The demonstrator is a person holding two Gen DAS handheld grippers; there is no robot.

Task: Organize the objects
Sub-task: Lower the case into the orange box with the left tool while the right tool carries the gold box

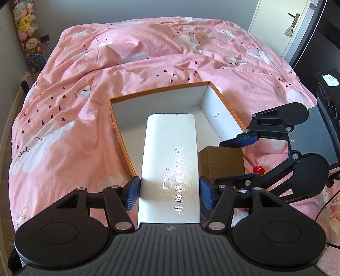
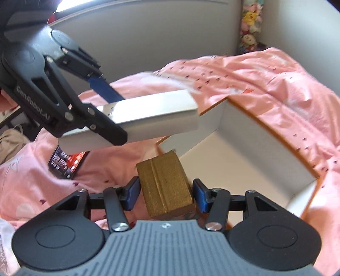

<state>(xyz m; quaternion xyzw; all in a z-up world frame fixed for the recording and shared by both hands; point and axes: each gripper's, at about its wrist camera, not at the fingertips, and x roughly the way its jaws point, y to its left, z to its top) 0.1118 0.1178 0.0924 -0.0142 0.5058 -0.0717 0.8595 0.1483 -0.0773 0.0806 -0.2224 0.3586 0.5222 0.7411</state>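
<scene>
Got my left gripper (image 1: 170, 194) clamped on the long white glasses case (image 1: 170, 169) and my right gripper (image 2: 166, 195) squeezing the small gold cardboard box (image 2: 166, 189), both held above the open orange-edged box (image 1: 218, 110) on the pink bed (image 1: 74, 102), ready to drop in.

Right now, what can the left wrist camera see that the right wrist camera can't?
Only the left wrist view shows the door handle and the shiny writing on top of the white case.

Only the right wrist view shows the phone lying on the pink bedcover.

Both show the left gripper shut on the white case, the right gripper holding the gold box, the open orange box, and the plush toys in the corner.
</scene>
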